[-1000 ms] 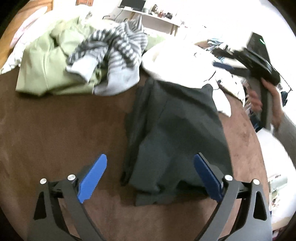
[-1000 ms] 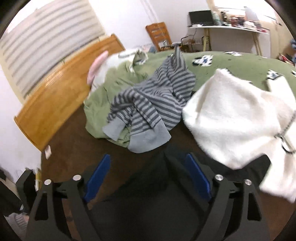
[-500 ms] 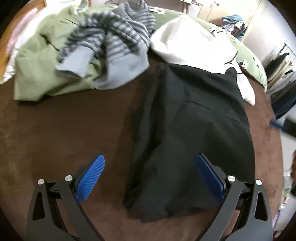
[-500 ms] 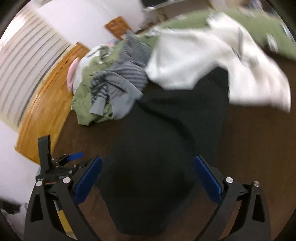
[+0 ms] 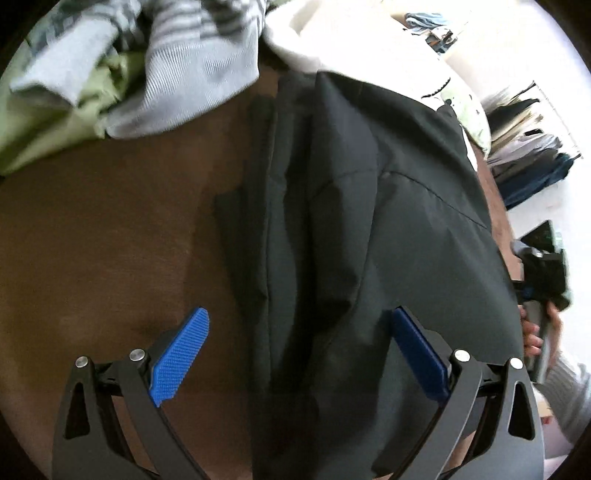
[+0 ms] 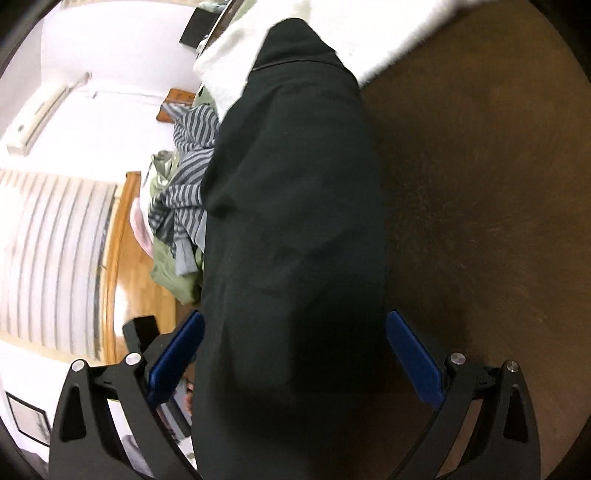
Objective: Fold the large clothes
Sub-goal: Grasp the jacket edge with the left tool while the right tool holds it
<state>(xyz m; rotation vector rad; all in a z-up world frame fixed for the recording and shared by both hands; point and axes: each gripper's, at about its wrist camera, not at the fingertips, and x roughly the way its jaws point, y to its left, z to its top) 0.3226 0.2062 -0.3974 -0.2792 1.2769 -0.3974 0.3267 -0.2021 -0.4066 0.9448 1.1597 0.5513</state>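
A dark, nearly black garment (image 5: pixel 369 221) lies lengthwise and creased on the brown bed cover (image 5: pixel 110 240). My left gripper (image 5: pixel 299 314) hovers open over its near end, one blue pad (image 5: pixel 181 354) above the cover, the other above the cloth. The right wrist view is rolled sideways. There my right gripper (image 6: pixel 294 317) stands wide open over the same garment (image 6: pixel 295 184), whose width fills the gap between the pads without touching them. At the right edge of the left wrist view a hand carries the right gripper (image 5: pixel 543 266).
A grey striped top (image 5: pixel 192 62) lies on a light green garment (image 5: pixel 48 122) at the far left. A white fleece (image 5: pixel 332 33) overlaps the dark garment's far end. A wooden bed frame (image 6: pixel 122 258) and a slatted wall run along the bed's side.
Both grippers have come down closer to the dark garment, which now fills more of each view. The right wrist view has rolled sideways. The right jaws have spread wider.
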